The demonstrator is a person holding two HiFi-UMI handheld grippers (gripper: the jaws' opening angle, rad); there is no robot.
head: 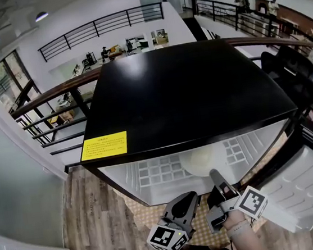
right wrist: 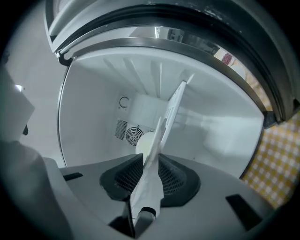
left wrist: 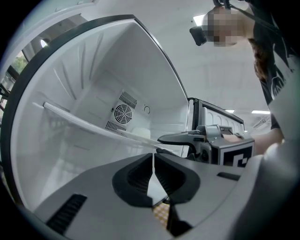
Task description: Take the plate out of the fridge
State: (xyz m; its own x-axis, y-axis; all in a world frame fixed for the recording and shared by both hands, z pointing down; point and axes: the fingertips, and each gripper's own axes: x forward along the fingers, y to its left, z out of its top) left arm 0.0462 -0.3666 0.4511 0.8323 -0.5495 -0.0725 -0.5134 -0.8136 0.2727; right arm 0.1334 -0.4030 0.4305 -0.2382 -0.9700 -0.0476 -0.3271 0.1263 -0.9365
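Plate (head: 205, 158) is gripped by its rim betw. closed jaws of R gripper (right wrist: 151, 161), on shelf (head: 151, 173) inside open fridge (head: 186, 89). L gripper (left wrist: 153, 157) is held just outside, jaws together, nothing betw. them.

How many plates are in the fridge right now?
1. The plate lies on the fridge's shelf, near the front, its rim clamped in the right gripper. The fridge's black top hides the back in the head view; the gripper views show no other.

Pale round plate (head: 203, 160) lies flat inside the open black-topped fridge (head: 186, 89).
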